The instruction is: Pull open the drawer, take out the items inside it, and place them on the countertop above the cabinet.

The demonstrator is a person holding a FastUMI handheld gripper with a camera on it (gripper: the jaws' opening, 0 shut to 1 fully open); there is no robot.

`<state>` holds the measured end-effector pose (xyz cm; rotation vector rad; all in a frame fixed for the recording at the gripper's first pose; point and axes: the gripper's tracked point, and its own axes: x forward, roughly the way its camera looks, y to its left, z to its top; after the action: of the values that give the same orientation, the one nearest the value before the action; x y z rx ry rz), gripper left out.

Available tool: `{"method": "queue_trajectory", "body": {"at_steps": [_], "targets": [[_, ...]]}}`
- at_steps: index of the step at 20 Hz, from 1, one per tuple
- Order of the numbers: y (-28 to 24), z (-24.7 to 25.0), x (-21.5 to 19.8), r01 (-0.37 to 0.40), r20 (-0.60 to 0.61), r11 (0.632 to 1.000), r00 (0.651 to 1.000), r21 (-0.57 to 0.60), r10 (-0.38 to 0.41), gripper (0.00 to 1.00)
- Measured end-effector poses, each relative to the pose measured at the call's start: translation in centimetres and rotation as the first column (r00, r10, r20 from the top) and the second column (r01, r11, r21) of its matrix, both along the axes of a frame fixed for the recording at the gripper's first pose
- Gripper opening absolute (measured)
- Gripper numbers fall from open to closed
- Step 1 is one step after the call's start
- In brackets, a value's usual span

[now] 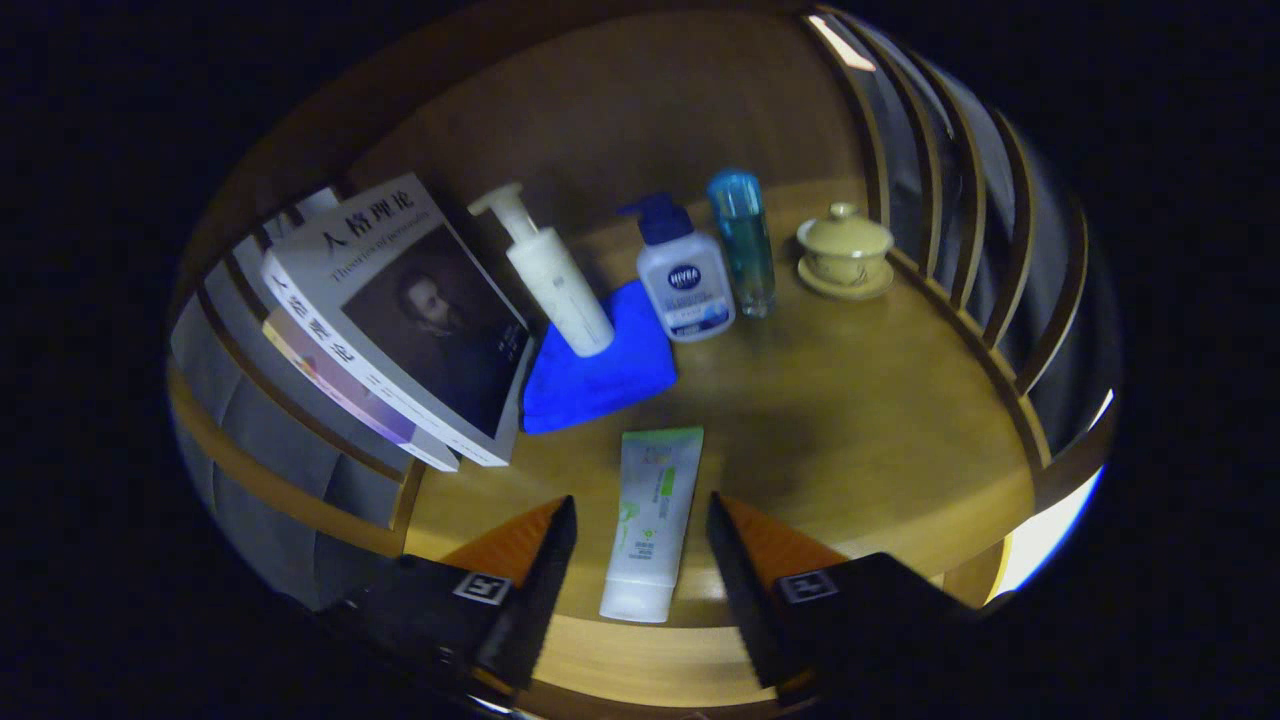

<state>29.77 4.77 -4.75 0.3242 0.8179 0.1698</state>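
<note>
Dim booth, wooden countertop (880,400), slatted wooden side rails (960,200), wooden back panel (640,110)

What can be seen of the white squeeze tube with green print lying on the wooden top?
The white plastic squeeze tube with green print lies flat on the wooden countertop, white cap end toward the camera, crimped green end pointing at the blue folded cloth without touching it. It lies between the open gripper fingers, which do not press on it.
</note>
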Motion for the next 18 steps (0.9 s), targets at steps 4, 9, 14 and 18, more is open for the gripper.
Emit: {"method": "queue_trajectory", "body": {"at_steps": [4, 9, 14, 18], "targets": [[-1.5, 4.8, -2.9, 0.009, 0.275, 0.989, 0.961, -0.149, 0.033, 0.98], [0.4, 8.8, -9.7, 0.011, 0.479, 0.998, 0.877, -0.055, 0.017, 0.98], [-0.8, 9.5, -15.6, 0.113, 0.624, 0.988, 0.781, -0.107, -0.021, 0.98], [0.1, 7.5, -21.3, 0.132, 0.671, 0.983, 0.741, -0.129, -0.012, 0.98]]}}
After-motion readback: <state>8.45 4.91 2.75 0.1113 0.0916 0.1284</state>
